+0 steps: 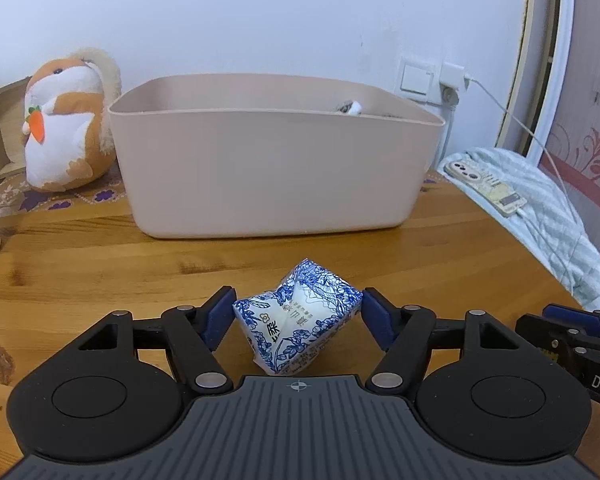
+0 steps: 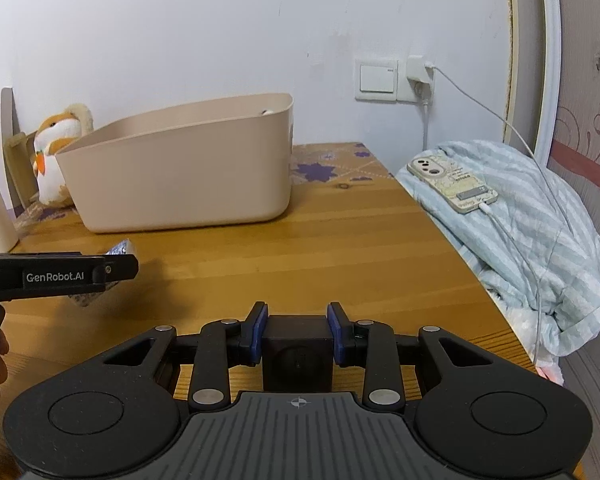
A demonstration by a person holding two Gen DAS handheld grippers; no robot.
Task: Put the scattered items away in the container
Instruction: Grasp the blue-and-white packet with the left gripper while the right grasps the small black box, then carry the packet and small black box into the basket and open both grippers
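container [image 1: 268, 172] on table [image 1: 100, 264] | packet [image 1: 296, 316] before it | plush toy [image 1: 66, 120] left

Matt plastic bin [image 1: 276, 168], glossy wooden table [image 1: 100, 264]

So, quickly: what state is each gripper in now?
Left gripper: closed on the tissue pack.
Right gripper: closed on the black cube.

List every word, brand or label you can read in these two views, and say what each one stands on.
"GenRobot.AI": on the side of the left gripper, in the right wrist view.
"DAS": cut off at the frame edge, on the right gripper, in the left wrist view.
Chinese print on the blue-and-white packet: upside down and creased, not readable with certainty.
Print on the phone case: too small to read.
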